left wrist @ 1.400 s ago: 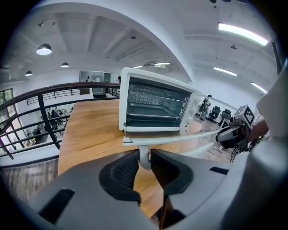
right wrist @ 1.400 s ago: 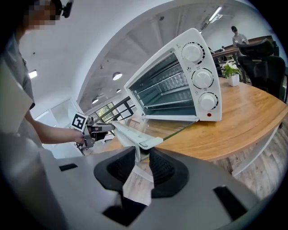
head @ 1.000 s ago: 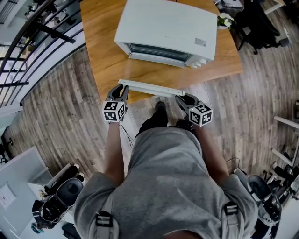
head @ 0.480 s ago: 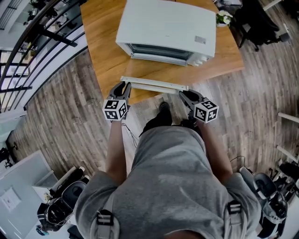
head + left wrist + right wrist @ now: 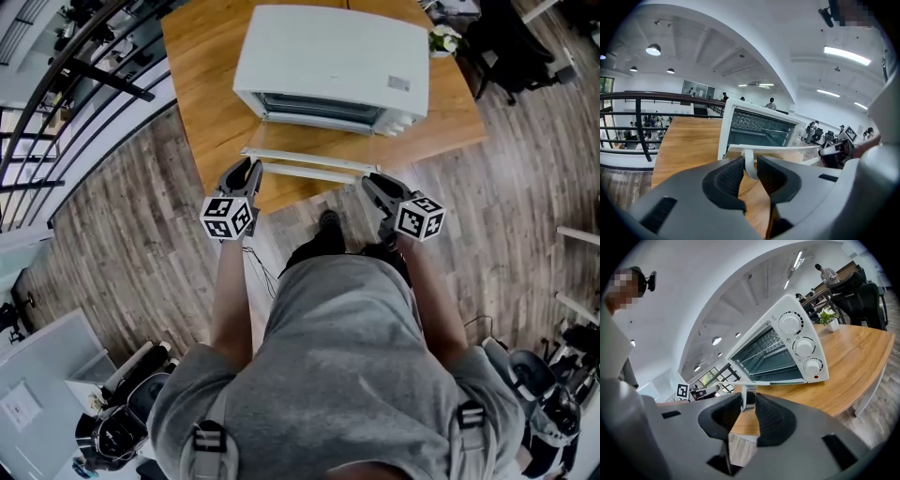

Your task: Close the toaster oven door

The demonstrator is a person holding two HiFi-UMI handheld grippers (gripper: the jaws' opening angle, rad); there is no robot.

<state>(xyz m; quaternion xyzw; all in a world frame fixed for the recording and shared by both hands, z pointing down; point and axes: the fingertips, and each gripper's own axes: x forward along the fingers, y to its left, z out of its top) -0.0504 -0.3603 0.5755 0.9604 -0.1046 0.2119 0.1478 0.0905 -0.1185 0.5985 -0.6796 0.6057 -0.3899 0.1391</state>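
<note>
Wooden table (image 5: pixel 206 103) on plank floor (image 5: pixel 141 234) holds toaster oven (image 5: pixel 333 56); left gripper (image 5: pixel 248 169) and right gripper (image 5: pixel 373 183) clench its door handle (image 5: pixel 309 172).

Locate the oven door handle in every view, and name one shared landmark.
Head view: door handle, upper centre, white bar between left gripper and right gripper.
Left gripper view: its end post low centre, between the jaws.
Right gripper view: other end post low centre, between the jaws.
Shared landmark: white toaster oven behind it.

Our left tool (image 5: pixel 750 169) grips the white handle post (image 5: pixel 749 161) of the toaster oven door (image 5: pixel 787 149), which juts from the open toaster oven (image 5: pixel 759 127) on the wooden desk (image 5: pixel 686 140).
</note>
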